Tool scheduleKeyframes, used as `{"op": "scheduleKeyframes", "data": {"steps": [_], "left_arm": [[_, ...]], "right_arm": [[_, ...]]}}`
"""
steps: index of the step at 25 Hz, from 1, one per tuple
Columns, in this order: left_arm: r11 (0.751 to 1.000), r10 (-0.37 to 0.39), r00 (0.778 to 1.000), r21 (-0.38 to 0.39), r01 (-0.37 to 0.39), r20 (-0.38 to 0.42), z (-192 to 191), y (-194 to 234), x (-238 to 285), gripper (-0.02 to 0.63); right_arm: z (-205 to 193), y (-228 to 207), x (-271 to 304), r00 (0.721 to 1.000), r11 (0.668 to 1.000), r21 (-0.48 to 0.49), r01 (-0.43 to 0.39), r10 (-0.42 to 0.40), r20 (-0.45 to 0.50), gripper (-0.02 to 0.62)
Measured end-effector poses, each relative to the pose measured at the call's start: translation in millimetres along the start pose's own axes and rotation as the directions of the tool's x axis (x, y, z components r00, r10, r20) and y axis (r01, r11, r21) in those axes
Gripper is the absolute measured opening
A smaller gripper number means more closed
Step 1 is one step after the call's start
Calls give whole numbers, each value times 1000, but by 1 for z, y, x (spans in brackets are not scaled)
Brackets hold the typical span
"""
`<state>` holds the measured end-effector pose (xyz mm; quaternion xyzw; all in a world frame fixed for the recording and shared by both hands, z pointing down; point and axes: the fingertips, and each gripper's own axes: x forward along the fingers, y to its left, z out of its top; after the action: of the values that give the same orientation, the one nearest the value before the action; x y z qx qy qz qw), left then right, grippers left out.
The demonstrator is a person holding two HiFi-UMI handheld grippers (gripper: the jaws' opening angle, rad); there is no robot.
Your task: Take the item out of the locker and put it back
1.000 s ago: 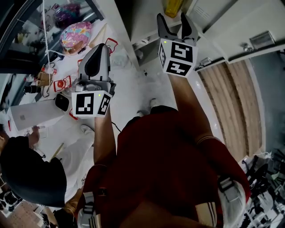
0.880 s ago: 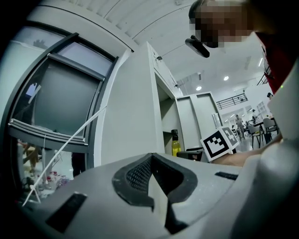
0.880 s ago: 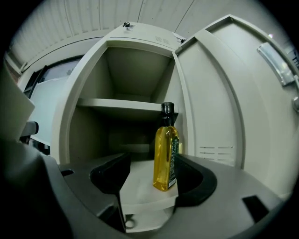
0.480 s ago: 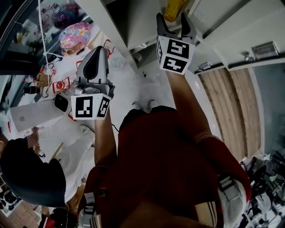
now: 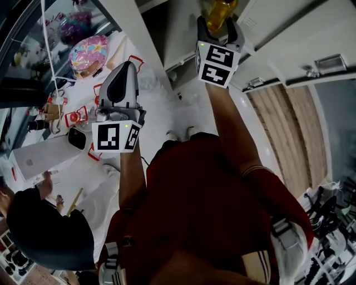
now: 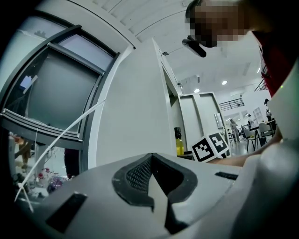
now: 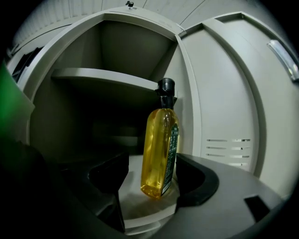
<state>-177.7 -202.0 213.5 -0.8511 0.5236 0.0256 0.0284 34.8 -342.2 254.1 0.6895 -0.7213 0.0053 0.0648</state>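
Observation:
A bottle of yellow liquid (image 7: pixel 159 154) with a black cap stands upright on the floor of the open grey locker (image 7: pixel 107 79). My right gripper (image 7: pixel 150 176) reaches into the locker with the bottle's lower part between its jaws. The jaws are opening; the left pad stands clear of the bottle and the right one lies close beside it. In the head view the bottle (image 5: pixel 218 10) shows just past the right gripper (image 5: pixel 218 26). My left gripper (image 5: pixel 128 65) hangs outside the locker, shut on nothing (image 6: pixel 152 161); from there the bottle (image 6: pixel 180 145) shows far off.
The locker door (image 7: pixel 229 107) stands swung open at the right. A shelf crosses the locker above the bottle. At the left is a table (image 5: pixel 61 89) with a pink patterned ball (image 5: pixel 92 49) and small items. A person in black (image 5: pixel 47 228) sits at the lower left.
My right gripper has pushed forward into the locker, so its jaws now stand either side of the bottle. The left gripper has hardly moved.

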Motion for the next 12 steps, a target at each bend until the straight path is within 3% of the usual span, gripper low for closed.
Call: {"op": "scheduleKeyframes", "data": {"steps": [12], "left_arm": [[999, -29, 1000, -15, 29, -11, -7, 17, 5, 6]], "right_arm": [[0, -6, 24, 997, 997, 7, 73, -73, -25, 287]]}}
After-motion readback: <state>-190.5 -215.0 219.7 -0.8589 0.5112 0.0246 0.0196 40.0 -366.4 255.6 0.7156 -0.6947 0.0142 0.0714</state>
